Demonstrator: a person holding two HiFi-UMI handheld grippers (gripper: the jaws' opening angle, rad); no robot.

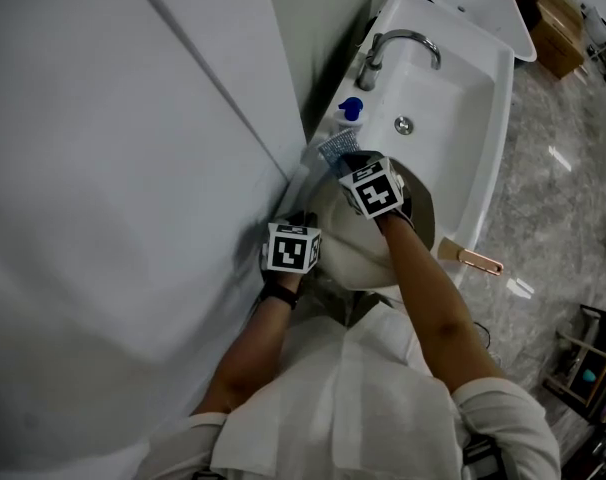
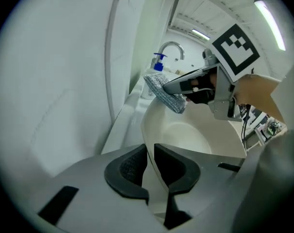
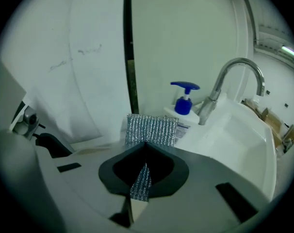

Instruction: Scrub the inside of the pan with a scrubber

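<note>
Cream pan rim is clenched in my left tongs. Right tongs grasp the silver scrubber, ahead at the far rim. Scrubbing looks mostly left to do.

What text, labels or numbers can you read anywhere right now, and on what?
Label on the pump bottle: some print, too small and blurred to read.
The marker cubes: black-and-white square patterns only, no words or numbers.
Nothing else carries readable text.
</note>
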